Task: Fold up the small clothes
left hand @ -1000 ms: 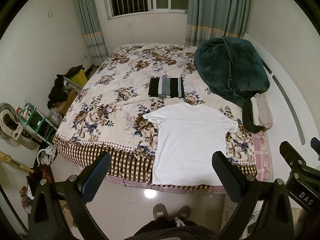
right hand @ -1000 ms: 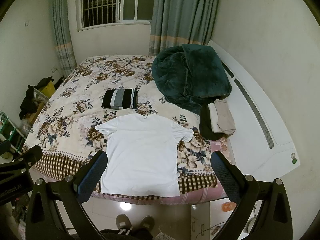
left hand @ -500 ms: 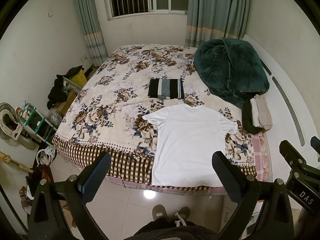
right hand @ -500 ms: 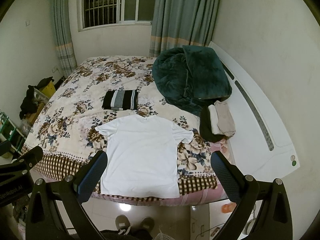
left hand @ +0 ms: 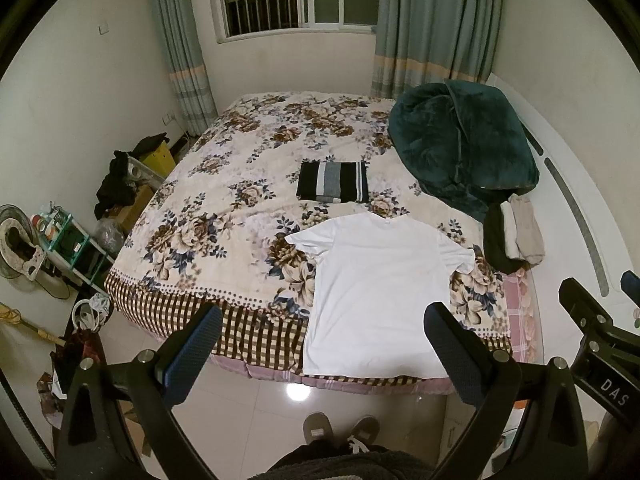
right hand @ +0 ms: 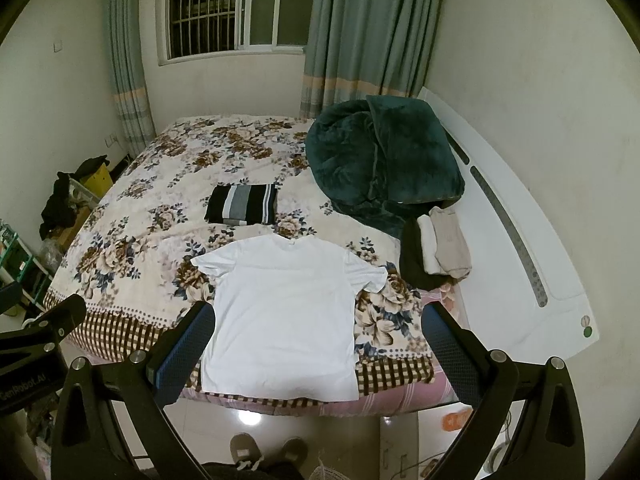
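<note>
A white T-shirt (left hand: 376, 288) lies spread flat, collar away from me, at the near edge of the floral bed (left hand: 224, 216); its hem hangs slightly over the edge. It also shows in the right wrist view (right hand: 284, 312). A folded black-and-grey striped garment (left hand: 333, 187) lies beyond it, also in the right wrist view (right hand: 242, 209). My left gripper (left hand: 320, 344) is open and empty, held above the floor in front of the bed. My right gripper (right hand: 316, 344) is open and empty, also short of the bed edge.
A dark green blanket (left hand: 460, 148) is heaped at the bed's right. Rolled dark, white and beige clothes (left hand: 514, 236) lie by the white headboard (right hand: 516, 248). Shelves and clutter (left hand: 64, 240) stand on the left. My feet (left hand: 340, 428) are on the tiled floor.
Both views have shifted slightly; the bed and T-shirt sit a little lower in frame than one second ago. Both grippers stay open. The clothes have not moved.
</note>
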A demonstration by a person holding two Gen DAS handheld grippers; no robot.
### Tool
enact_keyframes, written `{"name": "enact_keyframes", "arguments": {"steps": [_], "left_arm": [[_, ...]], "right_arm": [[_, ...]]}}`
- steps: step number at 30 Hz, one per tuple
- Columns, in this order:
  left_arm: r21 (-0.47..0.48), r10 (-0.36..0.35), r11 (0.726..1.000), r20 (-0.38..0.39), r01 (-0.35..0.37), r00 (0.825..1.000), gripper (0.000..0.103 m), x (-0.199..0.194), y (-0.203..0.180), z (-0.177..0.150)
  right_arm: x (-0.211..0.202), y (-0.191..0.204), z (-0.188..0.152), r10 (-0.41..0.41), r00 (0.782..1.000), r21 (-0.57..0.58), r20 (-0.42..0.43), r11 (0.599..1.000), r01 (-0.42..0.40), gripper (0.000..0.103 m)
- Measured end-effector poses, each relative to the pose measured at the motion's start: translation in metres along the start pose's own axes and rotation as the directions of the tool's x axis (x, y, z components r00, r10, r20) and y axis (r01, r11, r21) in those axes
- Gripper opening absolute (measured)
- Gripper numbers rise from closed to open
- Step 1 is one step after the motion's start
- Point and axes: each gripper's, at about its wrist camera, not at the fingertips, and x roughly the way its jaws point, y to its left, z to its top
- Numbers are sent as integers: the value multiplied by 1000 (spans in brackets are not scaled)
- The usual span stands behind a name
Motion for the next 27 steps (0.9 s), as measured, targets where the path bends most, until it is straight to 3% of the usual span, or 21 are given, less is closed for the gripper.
{"name": "enact_keyframes", "arguments": {"steps": [27], "left_arm": [[1, -3, 1000, 9, 3, 1000, 103, -2, 2, -2]], "right_arm": [[-3, 6, 0, -2, 1000, 1, 4, 1000, 2, 103]]}}
